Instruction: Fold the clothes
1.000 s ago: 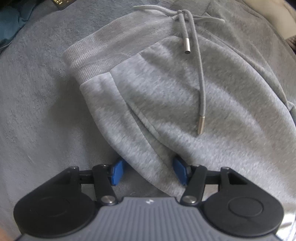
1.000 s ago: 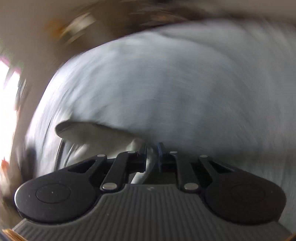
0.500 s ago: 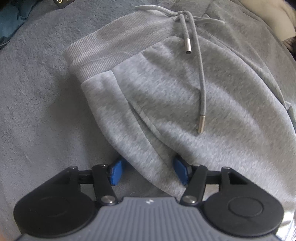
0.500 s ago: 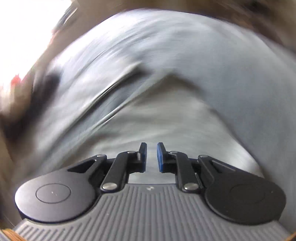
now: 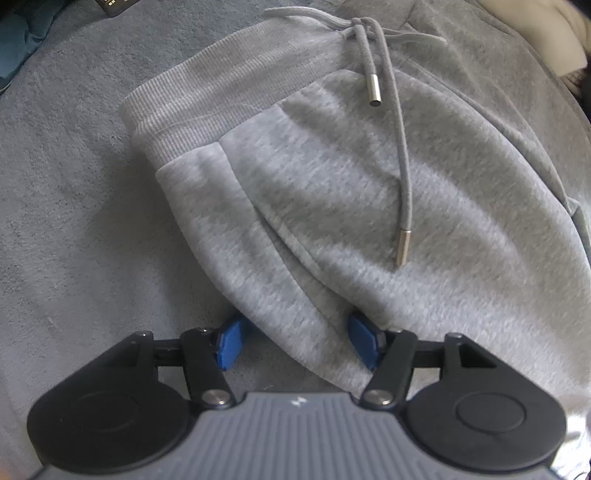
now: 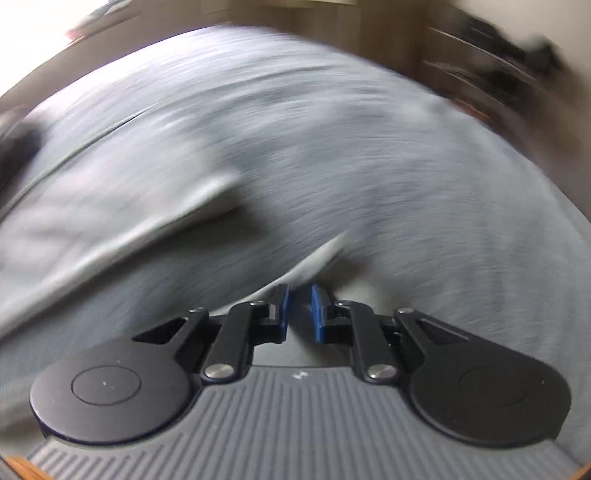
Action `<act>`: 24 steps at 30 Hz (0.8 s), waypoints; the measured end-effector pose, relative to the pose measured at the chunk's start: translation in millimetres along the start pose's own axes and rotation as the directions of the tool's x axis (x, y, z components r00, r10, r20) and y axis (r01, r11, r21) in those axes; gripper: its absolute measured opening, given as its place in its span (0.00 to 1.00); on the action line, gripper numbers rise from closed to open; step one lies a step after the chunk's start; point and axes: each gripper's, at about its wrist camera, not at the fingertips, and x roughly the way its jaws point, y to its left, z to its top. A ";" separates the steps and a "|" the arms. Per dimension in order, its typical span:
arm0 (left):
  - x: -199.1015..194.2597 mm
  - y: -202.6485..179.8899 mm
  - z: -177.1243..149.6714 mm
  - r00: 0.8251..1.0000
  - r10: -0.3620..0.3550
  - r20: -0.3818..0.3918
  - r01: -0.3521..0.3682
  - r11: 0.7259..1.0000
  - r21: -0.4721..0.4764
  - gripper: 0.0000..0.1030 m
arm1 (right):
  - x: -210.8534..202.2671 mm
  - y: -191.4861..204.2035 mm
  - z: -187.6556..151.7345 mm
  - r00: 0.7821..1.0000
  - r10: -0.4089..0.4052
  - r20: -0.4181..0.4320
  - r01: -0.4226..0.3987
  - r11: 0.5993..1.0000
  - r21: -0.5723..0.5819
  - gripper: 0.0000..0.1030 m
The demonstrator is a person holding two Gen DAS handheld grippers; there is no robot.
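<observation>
- Grey sweatpants [image 5: 332, 192] lie spread on a grey fleecy blanket [image 5: 74, 192], waistband end toward the top of my left wrist view, the body of the garment running down and to the right.
- The ribbed waistband [image 5: 207, 96] sits folded at the upper left of the garment, with a side seam or pocket edge running diagonally below it.
- The drawstring [image 5: 402, 155] is tied in a knot at the waistband; its two metal-tipped ends lie on the fabric, one short and one reaching well down the front.
- My left hand-held gripper [image 5: 297, 345] points down at the garment, its jaws opening. A folded edge of the sweatpants lies between the blue pads [image 5: 229, 345]; the right-hand pad is pushed up against the cloth, while the left one stands over bare blanket, not pressing on it.
- My right hand-held gripper [image 6: 298, 314] has its pads drawn nearly together with only a narrow gap. This view is badly smeared, so I can only say a pale strip of cloth seems to run up to the fingertips; whether it is pinched I cannot tell.
- A dark flat object [image 5: 114, 5] and some teal fabric [image 5: 18, 40] sit at the blanket's far left corner.
</observation>
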 end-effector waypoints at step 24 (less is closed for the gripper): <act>-128.4 170.8 -96.9 0.951 -0.295 0.089 0.301 0.952 -0.056 0.61 | -154.7 -92.4 -201.1 0.965 0.206 -0.163 -0.026 0.693 0.721 0.39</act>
